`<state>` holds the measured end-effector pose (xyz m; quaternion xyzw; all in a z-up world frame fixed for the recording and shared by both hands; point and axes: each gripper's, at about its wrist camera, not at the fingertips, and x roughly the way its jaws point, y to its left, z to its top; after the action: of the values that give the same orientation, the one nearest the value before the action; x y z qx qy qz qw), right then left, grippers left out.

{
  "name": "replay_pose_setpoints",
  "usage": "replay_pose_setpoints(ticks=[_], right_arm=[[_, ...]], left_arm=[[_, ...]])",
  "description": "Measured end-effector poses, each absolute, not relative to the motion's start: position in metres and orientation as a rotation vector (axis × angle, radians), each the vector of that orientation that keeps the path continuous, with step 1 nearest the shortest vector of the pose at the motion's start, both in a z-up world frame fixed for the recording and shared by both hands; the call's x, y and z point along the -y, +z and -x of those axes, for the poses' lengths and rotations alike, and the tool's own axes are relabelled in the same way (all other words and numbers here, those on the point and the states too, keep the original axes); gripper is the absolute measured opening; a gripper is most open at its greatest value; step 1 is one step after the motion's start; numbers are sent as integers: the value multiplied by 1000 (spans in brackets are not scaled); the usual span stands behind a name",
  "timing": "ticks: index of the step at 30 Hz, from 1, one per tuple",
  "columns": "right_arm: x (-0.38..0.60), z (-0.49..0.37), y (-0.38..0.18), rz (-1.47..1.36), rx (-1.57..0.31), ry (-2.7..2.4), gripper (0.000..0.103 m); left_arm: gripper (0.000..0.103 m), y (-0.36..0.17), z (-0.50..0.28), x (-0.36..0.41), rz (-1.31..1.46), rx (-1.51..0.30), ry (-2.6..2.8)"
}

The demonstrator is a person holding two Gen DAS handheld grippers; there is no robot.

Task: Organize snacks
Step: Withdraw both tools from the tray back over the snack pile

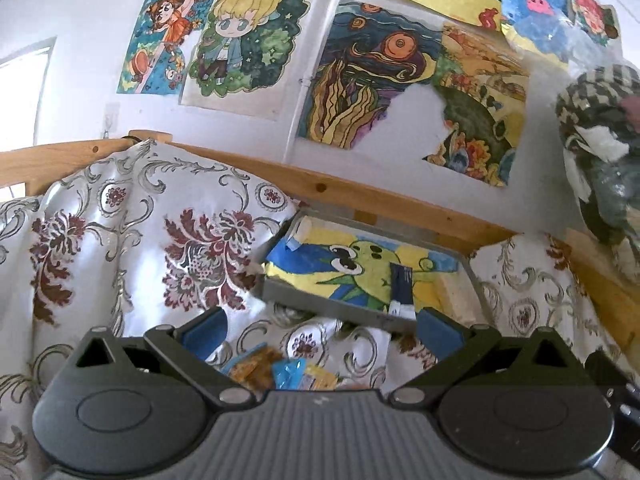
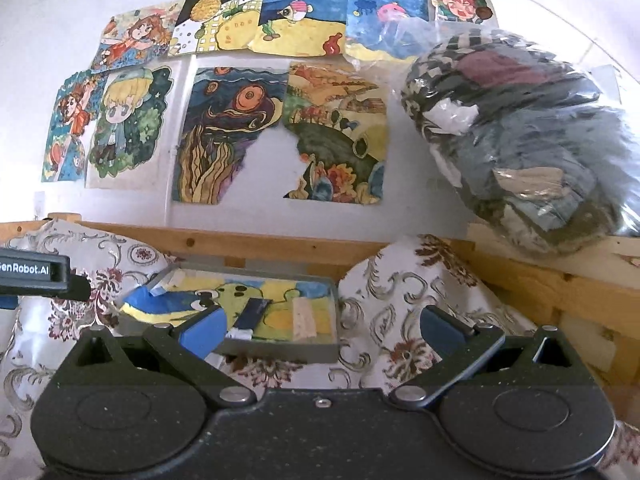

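I see glossy brocade cloth (image 1: 120,240) with a satin sheen, a knotty wood rail (image 1: 360,196), a matt grey tray (image 2: 280,350), and paper drawings (image 2: 224,132) on the far wall.

A white wall (image 2: 304,12) carries a cluster of colourful children's paintings (image 2: 236,128). Below the paintings runs a pale wooden rail (image 1: 360,196), with floral white cloth (image 1: 132,240) draped beneath it. Left of the paintings, a bright window (image 1: 24,96) lets in daylight.
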<state>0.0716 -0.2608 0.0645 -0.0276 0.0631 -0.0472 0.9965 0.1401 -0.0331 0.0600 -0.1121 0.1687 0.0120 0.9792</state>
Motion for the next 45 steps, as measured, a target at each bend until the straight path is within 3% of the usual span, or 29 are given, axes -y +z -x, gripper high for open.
replay_pose_setpoints(ticks=[19,45], right_arm=[[250,-19,36,19,-302,-123,102],[238,-29,13,46,-500,-48,102]], left_arm=[[103,12,-80,35,108,-455,-61],[103,-8,-76,28,48,-545,-26]])
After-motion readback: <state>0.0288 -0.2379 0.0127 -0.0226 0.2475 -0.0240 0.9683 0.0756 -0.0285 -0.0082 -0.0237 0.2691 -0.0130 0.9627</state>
